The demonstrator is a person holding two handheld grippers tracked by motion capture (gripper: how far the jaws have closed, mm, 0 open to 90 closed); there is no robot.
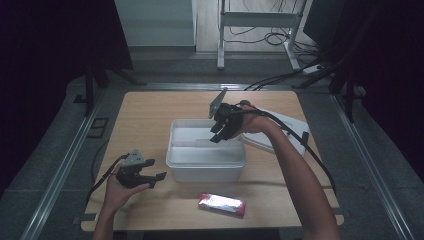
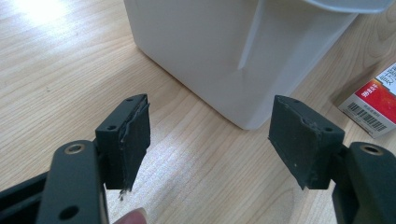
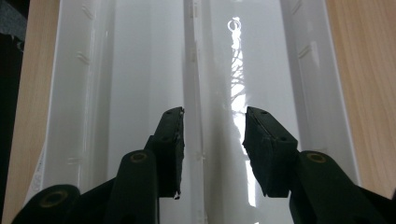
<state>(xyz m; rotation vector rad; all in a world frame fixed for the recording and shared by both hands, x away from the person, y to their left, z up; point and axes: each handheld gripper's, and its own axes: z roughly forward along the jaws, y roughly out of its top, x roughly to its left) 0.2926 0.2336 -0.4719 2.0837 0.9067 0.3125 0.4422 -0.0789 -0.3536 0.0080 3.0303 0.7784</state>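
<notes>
bin (image 1: 206,167): white, mid-table (image 1: 150,107), long axis left-right in high view, mouth up (divider wall along that axis) | right gripper (image 1: 218,134): over bin, jaws apart, grasping nothing | left gripper (image 1: 156,179): jaws wide, empty, beside bin | bin cropped in both gripper views.

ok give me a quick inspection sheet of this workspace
surface: wooden table, bare around the things
job's things: white open bin with a divider inside; white lid lying beyond its right side
clutter: red and white packet near the front edge
grippers: left tongs open, empty, low beside the bin; right tongs open, empty, over the bin, jaws astride the divider
cables: one trails from each gripper; more on the floor behind
surroundings: dark curtains, metal frame, grey floor
</notes>
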